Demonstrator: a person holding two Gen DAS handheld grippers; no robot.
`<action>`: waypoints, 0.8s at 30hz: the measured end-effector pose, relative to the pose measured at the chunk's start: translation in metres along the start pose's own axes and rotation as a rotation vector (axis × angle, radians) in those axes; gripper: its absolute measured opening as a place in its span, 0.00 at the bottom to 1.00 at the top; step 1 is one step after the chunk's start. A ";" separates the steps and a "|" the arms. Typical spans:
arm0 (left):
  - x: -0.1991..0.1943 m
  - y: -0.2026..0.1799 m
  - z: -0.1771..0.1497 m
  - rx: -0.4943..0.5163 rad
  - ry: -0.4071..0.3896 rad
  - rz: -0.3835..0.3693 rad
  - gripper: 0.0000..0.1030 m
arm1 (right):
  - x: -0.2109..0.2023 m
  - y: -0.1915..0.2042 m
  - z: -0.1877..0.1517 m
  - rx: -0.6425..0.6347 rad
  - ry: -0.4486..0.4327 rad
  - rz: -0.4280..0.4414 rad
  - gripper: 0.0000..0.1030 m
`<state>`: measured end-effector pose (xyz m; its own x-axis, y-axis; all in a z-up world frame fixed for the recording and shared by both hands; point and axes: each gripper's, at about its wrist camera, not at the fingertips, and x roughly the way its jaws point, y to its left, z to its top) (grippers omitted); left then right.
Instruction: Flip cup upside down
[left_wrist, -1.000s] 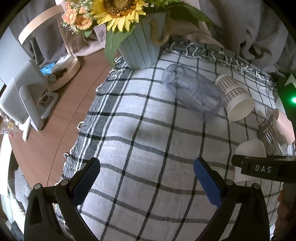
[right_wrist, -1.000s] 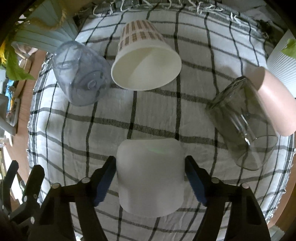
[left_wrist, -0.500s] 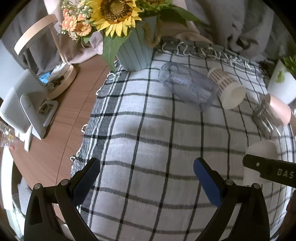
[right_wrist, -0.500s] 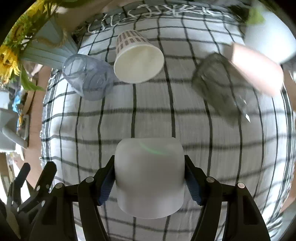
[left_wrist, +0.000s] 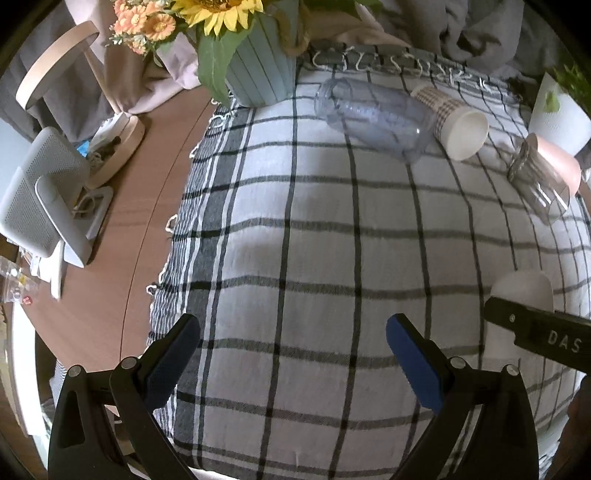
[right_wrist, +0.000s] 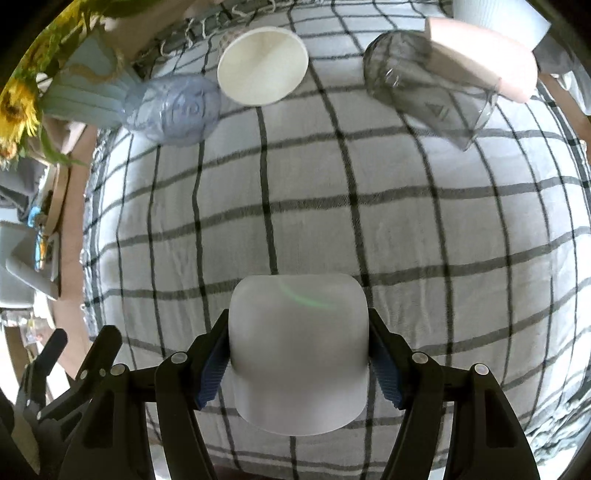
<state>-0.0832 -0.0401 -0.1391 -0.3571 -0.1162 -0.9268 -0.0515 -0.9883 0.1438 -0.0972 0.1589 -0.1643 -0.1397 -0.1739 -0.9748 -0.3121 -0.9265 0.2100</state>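
Note:
My right gripper (right_wrist: 298, 363) is shut on a white cup (right_wrist: 298, 350), its blue pads pressed on both sides, holding it above the checked cloth (right_wrist: 406, 229). The cup's closed base points away from the camera. The cup also shows in the left wrist view (left_wrist: 522, 295) at the far right, with the right gripper's black finger across it. My left gripper (left_wrist: 291, 354) is open and empty over the cloth's near left part.
Lying on the cloth at the back: a clear bluish bottle (left_wrist: 373, 118), a paper cup (left_wrist: 452, 122), a clear glass (left_wrist: 537, 188) and a pink cup (left_wrist: 557, 162). A vase of sunflowers (left_wrist: 258, 70) stands back left. A wooden table (left_wrist: 122, 236) with a fan lies left.
My right gripper closed on the white cup and lifted it up off the cloth. The left gripper pulled back and up, staying open.

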 end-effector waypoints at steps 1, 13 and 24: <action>0.000 -0.001 -0.001 0.006 0.001 0.007 1.00 | 0.002 0.000 -0.001 -0.005 -0.004 -0.011 0.66; -0.018 -0.010 -0.003 0.029 -0.015 -0.011 1.00 | -0.031 0.005 -0.008 -0.025 -0.116 -0.020 0.78; -0.036 -0.071 0.018 0.109 0.109 -0.261 1.00 | -0.118 -0.051 -0.028 0.134 -0.309 0.005 0.81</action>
<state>-0.0838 0.0357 -0.1096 -0.2170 0.1248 -0.9682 -0.2302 -0.9704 -0.0735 -0.0385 0.2173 -0.0620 -0.4135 -0.0502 -0.9091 -0.4288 -0.8701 0.2431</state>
